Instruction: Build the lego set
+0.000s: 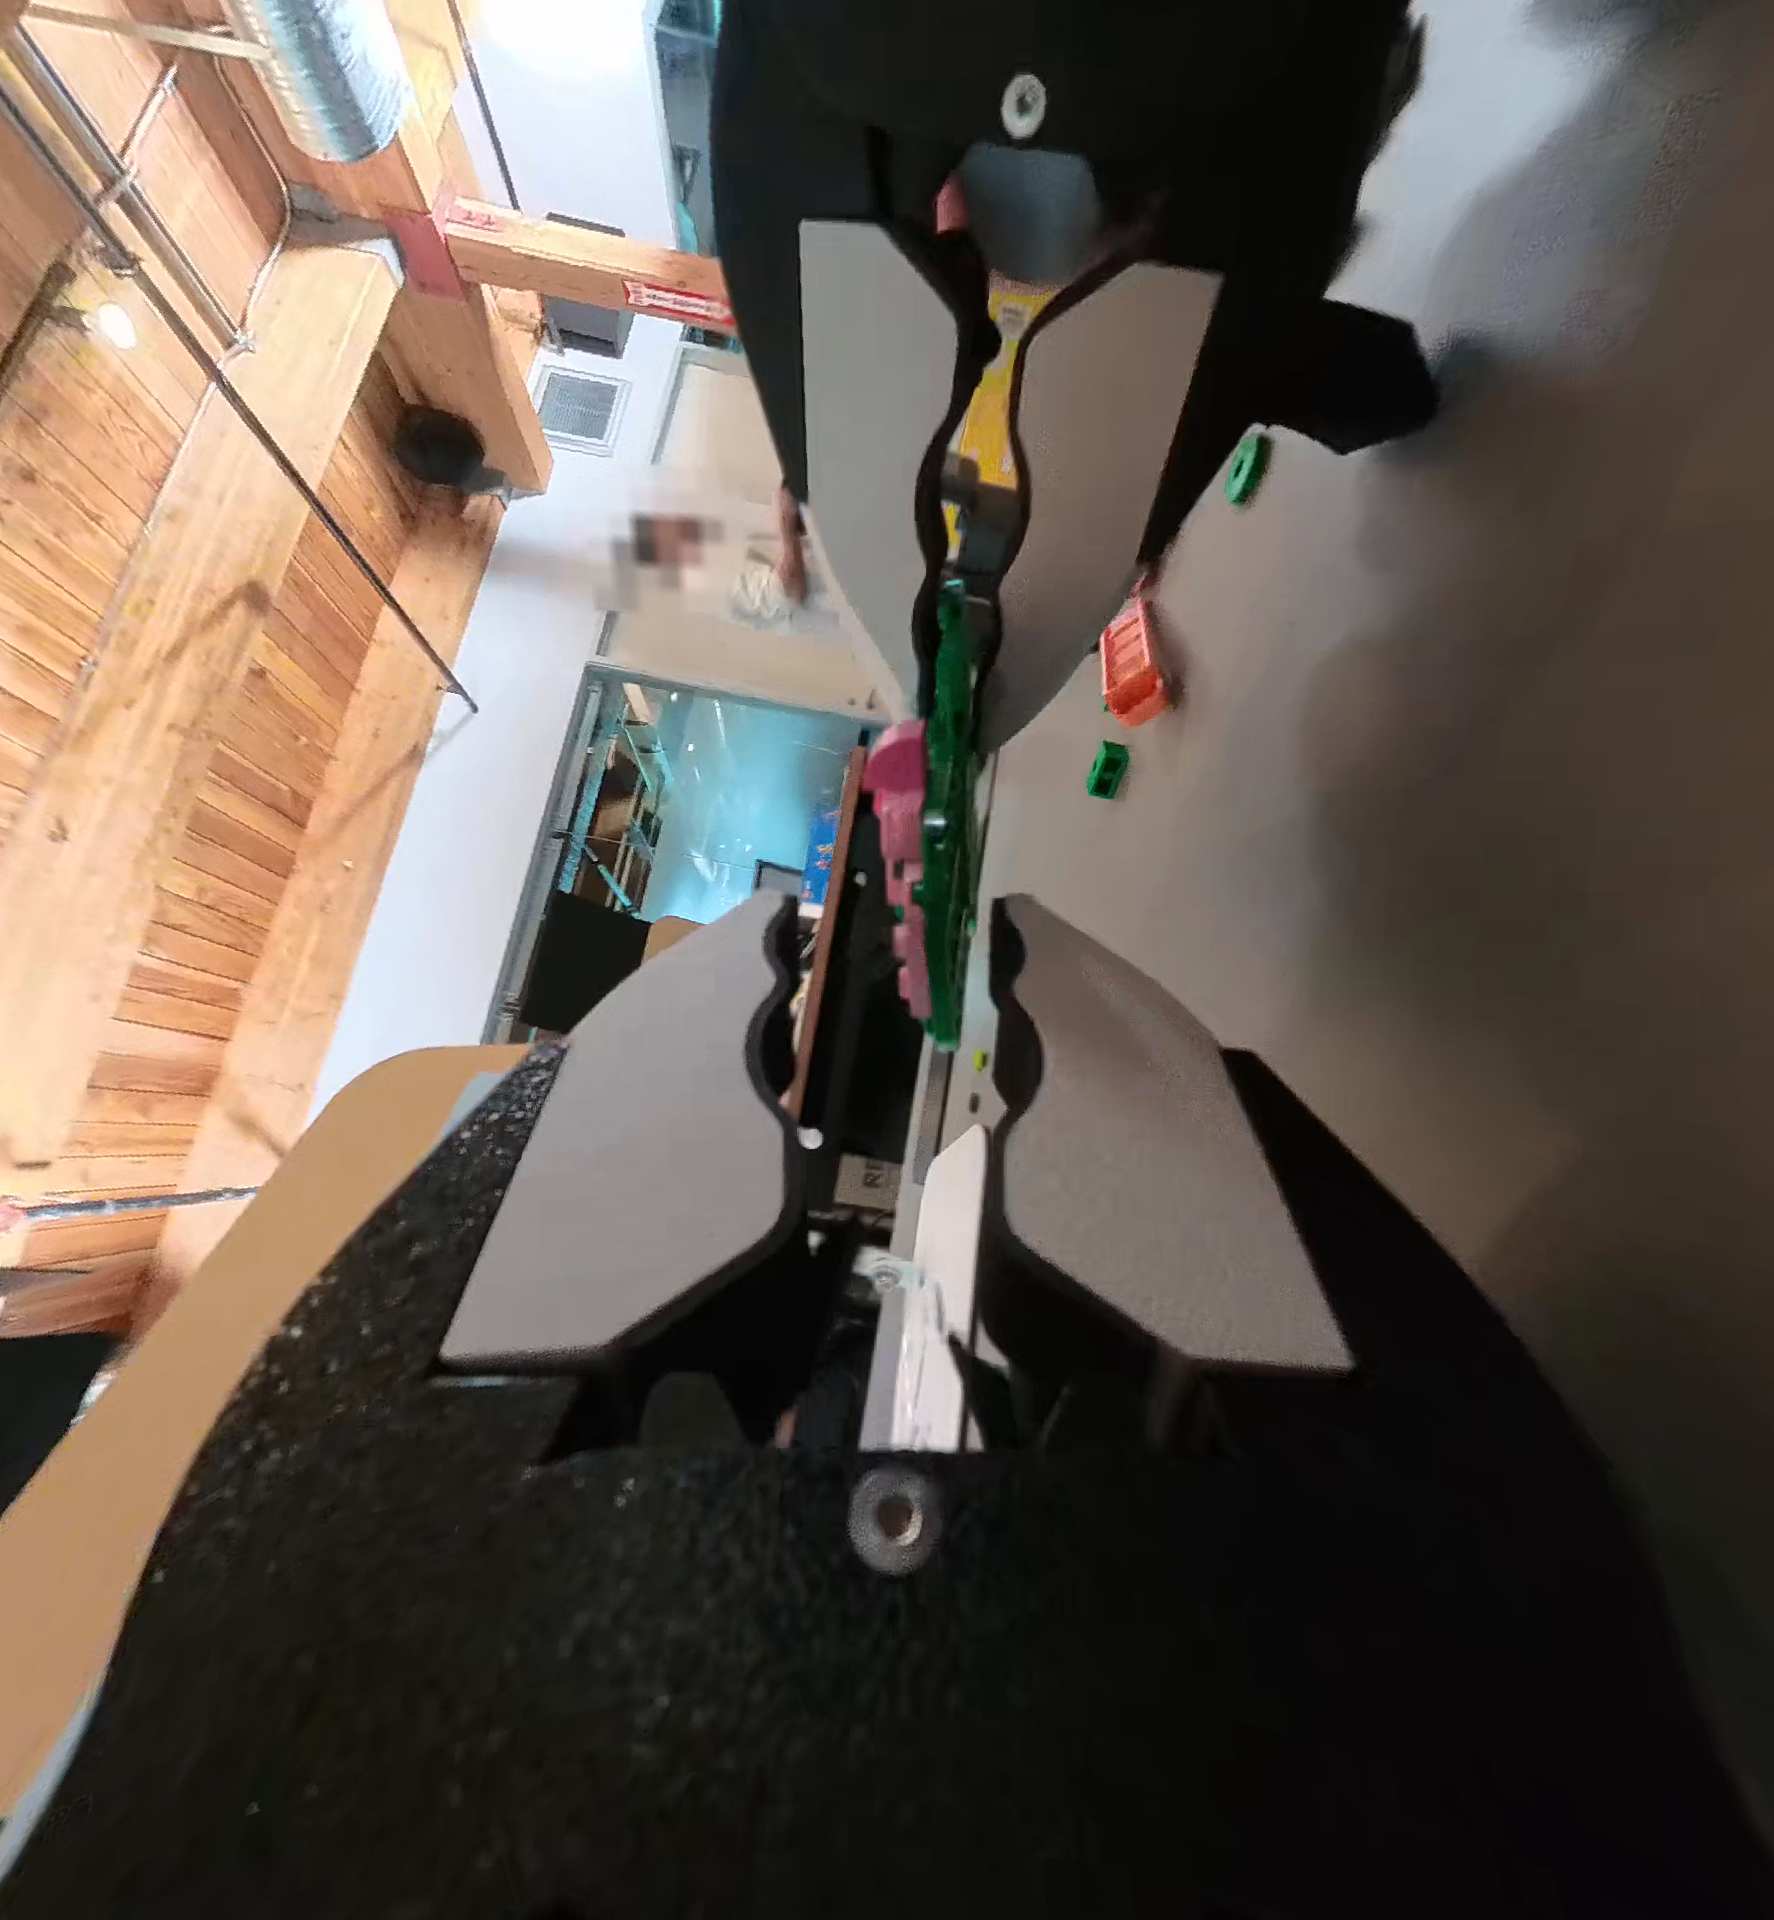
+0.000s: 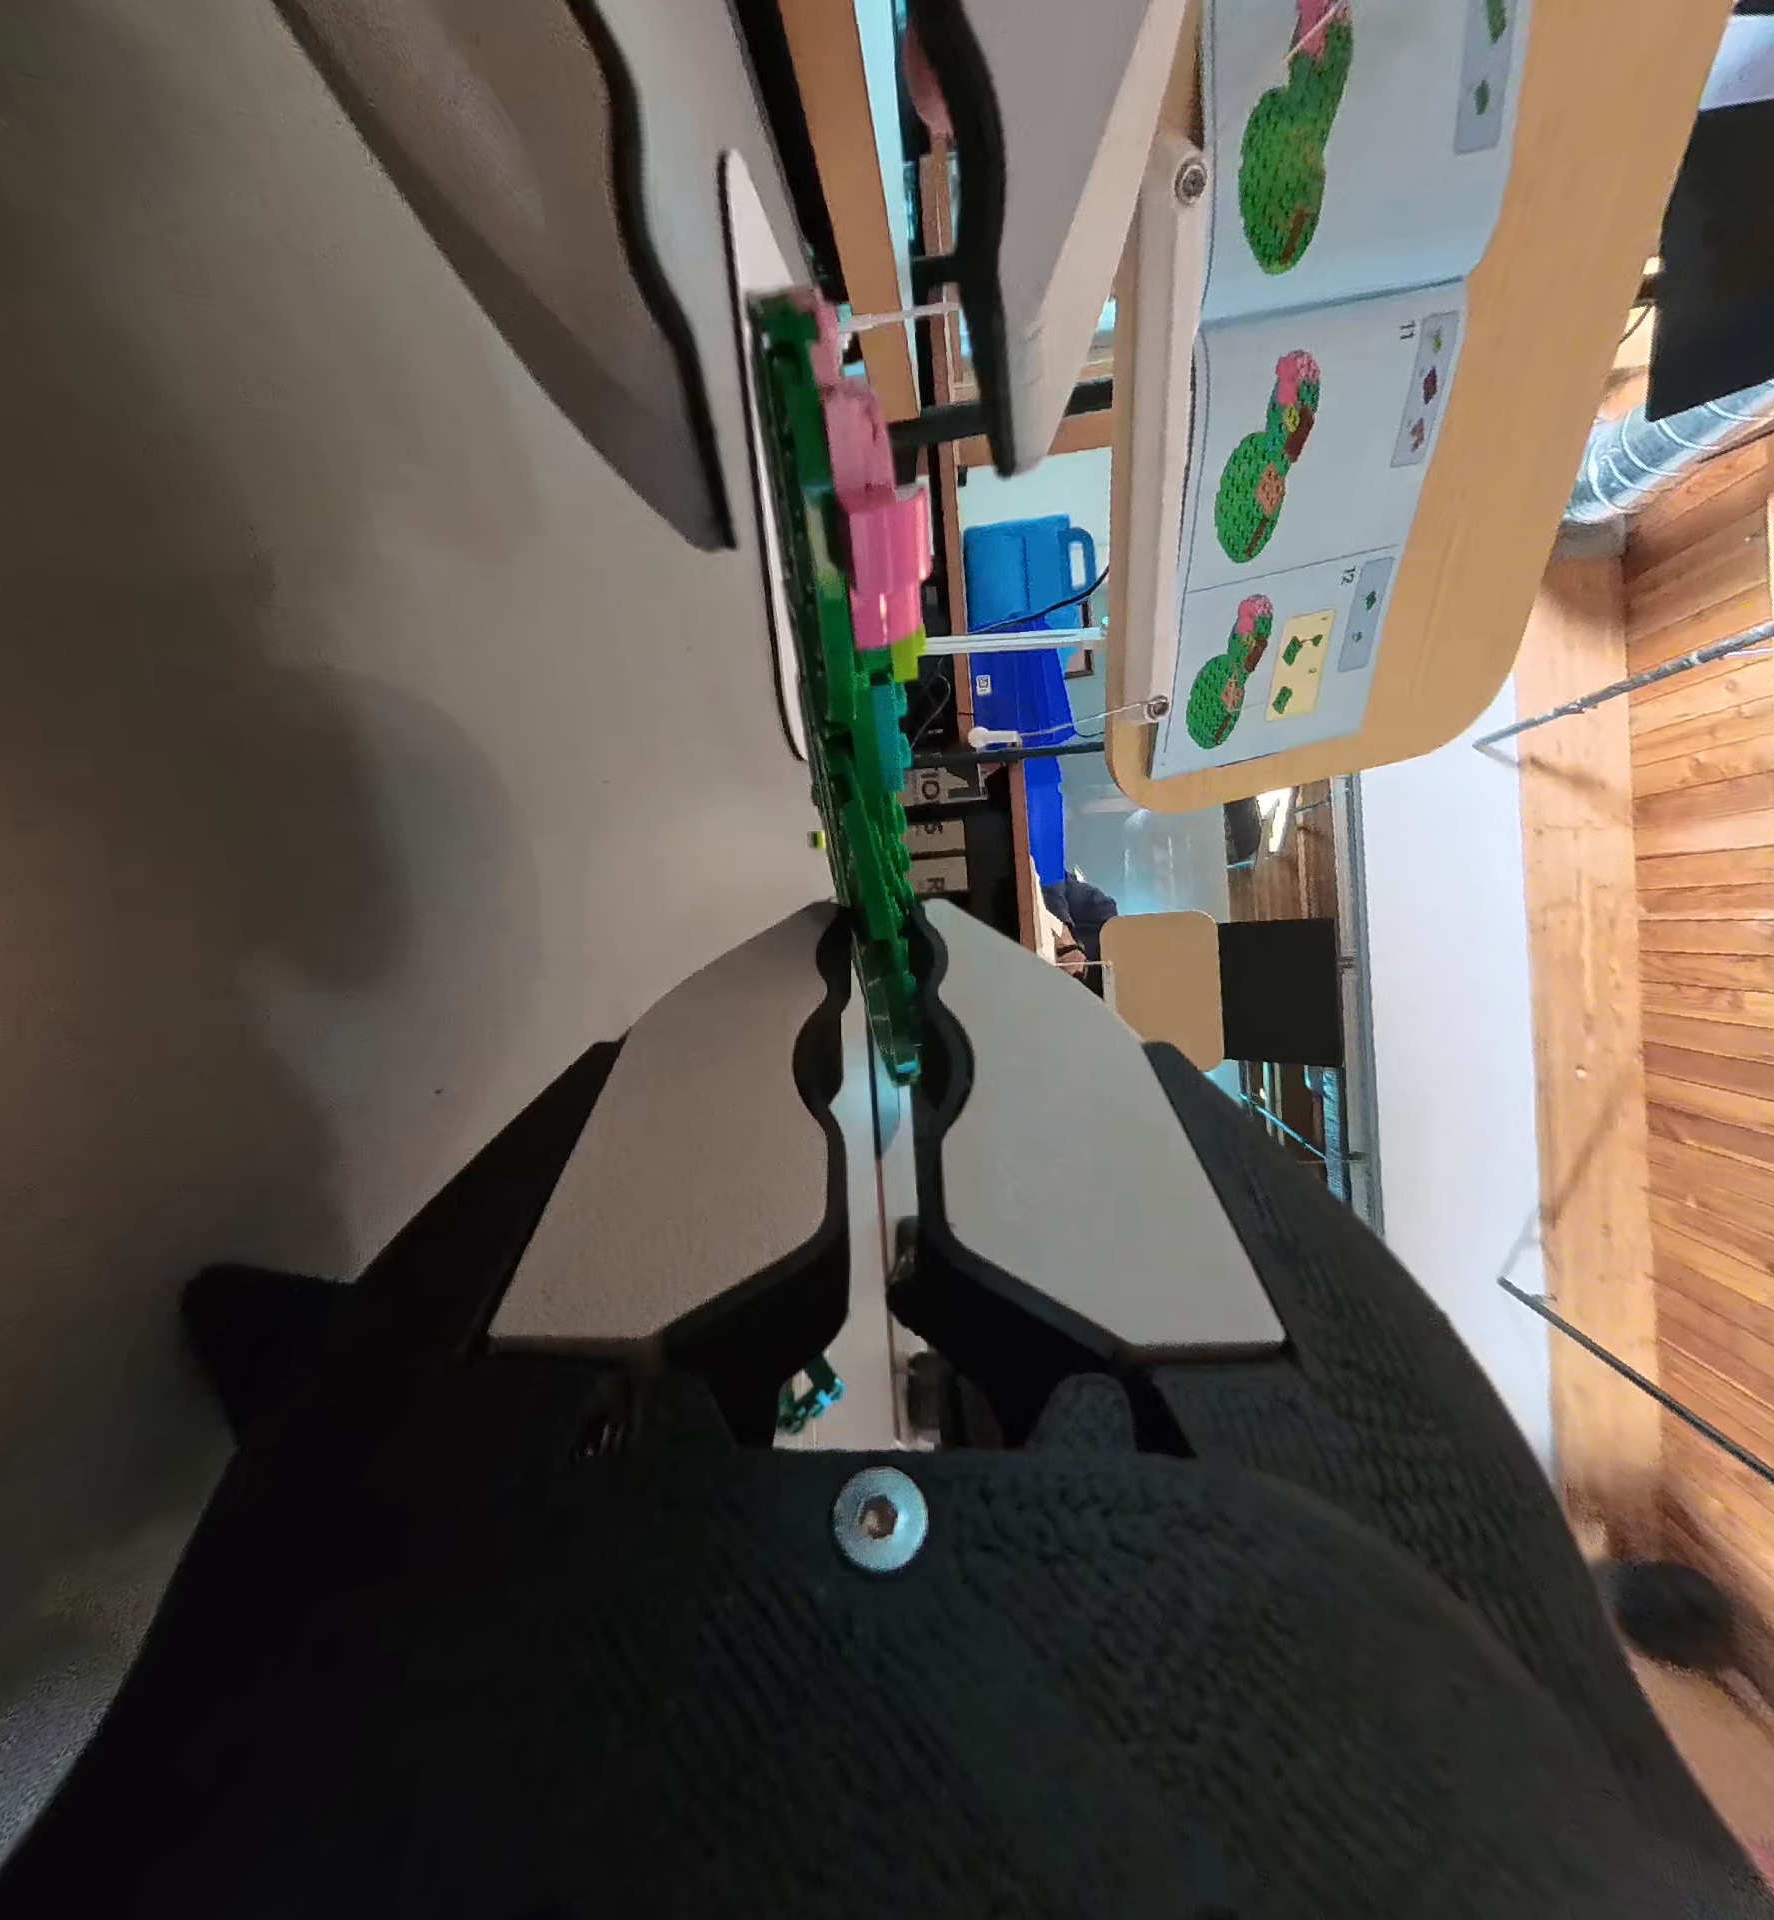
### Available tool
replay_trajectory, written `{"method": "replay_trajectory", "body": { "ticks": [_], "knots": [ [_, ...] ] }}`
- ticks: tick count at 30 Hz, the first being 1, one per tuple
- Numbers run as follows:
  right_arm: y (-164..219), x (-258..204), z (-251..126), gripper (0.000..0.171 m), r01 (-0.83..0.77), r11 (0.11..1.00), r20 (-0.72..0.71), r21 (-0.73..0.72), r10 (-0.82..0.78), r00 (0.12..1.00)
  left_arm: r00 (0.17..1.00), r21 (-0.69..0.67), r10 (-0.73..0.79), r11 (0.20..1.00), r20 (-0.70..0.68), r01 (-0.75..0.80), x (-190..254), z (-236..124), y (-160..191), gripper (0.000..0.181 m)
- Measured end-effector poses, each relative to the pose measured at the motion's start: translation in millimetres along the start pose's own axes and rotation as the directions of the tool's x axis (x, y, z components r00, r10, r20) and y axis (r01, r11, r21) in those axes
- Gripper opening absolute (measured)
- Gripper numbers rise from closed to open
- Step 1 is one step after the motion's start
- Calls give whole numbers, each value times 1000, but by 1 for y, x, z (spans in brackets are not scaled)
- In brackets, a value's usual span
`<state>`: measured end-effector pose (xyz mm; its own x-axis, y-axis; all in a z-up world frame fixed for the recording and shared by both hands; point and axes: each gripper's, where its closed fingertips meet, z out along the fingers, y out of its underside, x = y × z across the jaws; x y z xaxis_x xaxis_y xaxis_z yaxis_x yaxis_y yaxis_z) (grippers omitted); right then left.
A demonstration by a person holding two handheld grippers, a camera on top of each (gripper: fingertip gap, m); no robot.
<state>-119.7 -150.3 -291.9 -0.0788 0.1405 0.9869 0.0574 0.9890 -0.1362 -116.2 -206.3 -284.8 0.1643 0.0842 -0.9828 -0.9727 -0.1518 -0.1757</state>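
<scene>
Right tongs (image 2: 888,935) clamp green plate (image 2: 862,790) edge; left tongs (image 1: 888,914) gape, empty. Pink bricks (image 2: 878,520) seated; orange brick (image 1: 1134,665), green bits loose on worktop (image 1: 1485,831). Early-to-mid build, I'd judge.

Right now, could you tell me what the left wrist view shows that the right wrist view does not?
Only the left wrist view shows the loose pieces on the grey table: an orange brick, a small green brick and a round green piece. It also shows the left gripper open.

Only the right wrist view shows the instruction booklet on its wooden stand.

Both show the green plate with pink bricks, clamped at one end by the right gripper.
</scene>
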Motion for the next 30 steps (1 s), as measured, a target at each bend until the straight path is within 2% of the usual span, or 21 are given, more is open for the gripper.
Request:
{"method": "replay_trajectory", "body": {
  "ticks": [4, 10, 15, 19, 22, 25, 30],
  "knots": [
    [-3, 1, 0, 8, -9, 1000, -7, -6, 9, 1000, 996, -34, 79, 996, 51, -77, -4, 1, 3, 15],
    [-5, 3, 0, 8, 0, 1000, -19, -4, 0, 1000, 989, -22, 137, 990, 52, -136, -4, 0, 2, 12],
    [-11, 7, -5, 14, -10, 997, -26, 81, 12, 1000, 985, -30, 165, 986, 57, -163, -5, -2, 5, 9],
    [-12, 5, -12, 22, -47, 991, 8, 123, 47, 999, 991, -48, 123, 992, 49, -120, -7, -1, 12, 9],
    [-2, 9, -15, 25, -151, 982, 38, 116, 147, 988, 995, -74, 82, 994, 50, -78, -10, -1, 21, 9],
    [13, 15, -19, 26, -351, 931, 88, 102, 343, 935, 997, -84, 60, 995, 50, -56, -11, -1, 26, 9],
    [43, 29, -26, 28, -702, 711, 181, 35, 686, 704, 998, -77, 52, 996, 30, -50, -7, 0, 26, 10]
  ]
}}
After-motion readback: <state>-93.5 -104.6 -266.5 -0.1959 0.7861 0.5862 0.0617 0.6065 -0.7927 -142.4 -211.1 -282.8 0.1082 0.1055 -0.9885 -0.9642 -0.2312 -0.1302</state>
